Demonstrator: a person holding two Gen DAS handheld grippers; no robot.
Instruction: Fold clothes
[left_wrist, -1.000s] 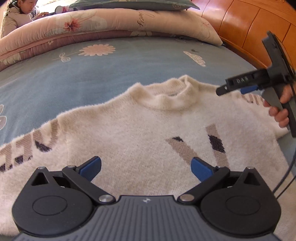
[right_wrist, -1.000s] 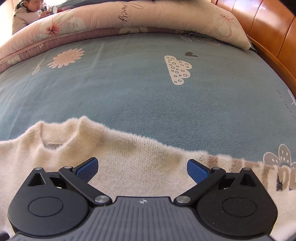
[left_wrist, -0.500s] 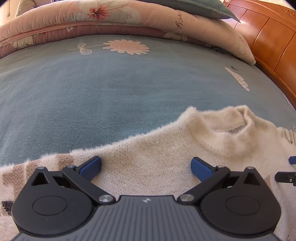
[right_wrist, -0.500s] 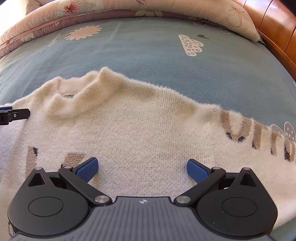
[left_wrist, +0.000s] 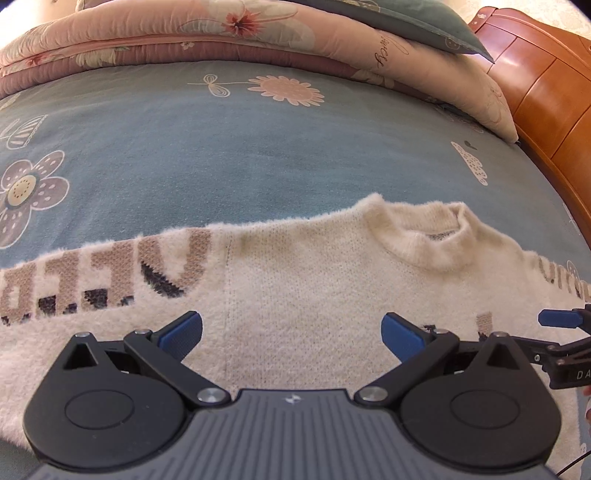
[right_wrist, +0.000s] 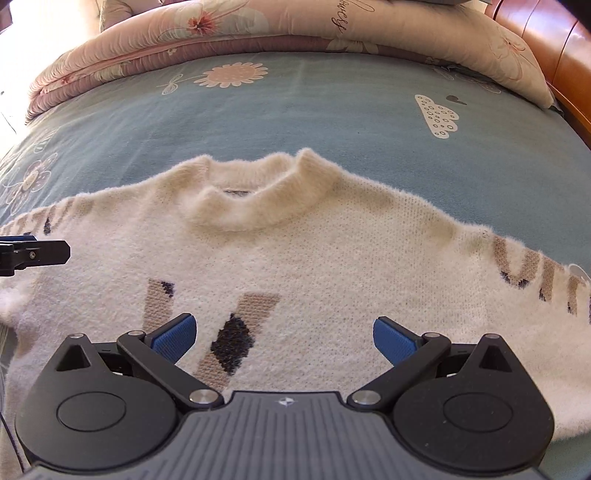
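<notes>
With both grippers' fingers apart above the flat sweater (right_wrist: 303, 266), pinch one sleeve (left_wrist: 103, 273) cleanly before folding inward.

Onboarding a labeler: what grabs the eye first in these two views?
A fluffy cream sweater lies flat, front up, on the blue floral bedsheet, its collar toward the rolled pink quilt. Both grippers, left and right, hover open over its chest. Brown knitted letters run along the left sleeve.

Bright daylight, glare on the wooden headboard (left_wrist: 546, 88), sharp focus, strong fisheye bending at edges.
</notes>
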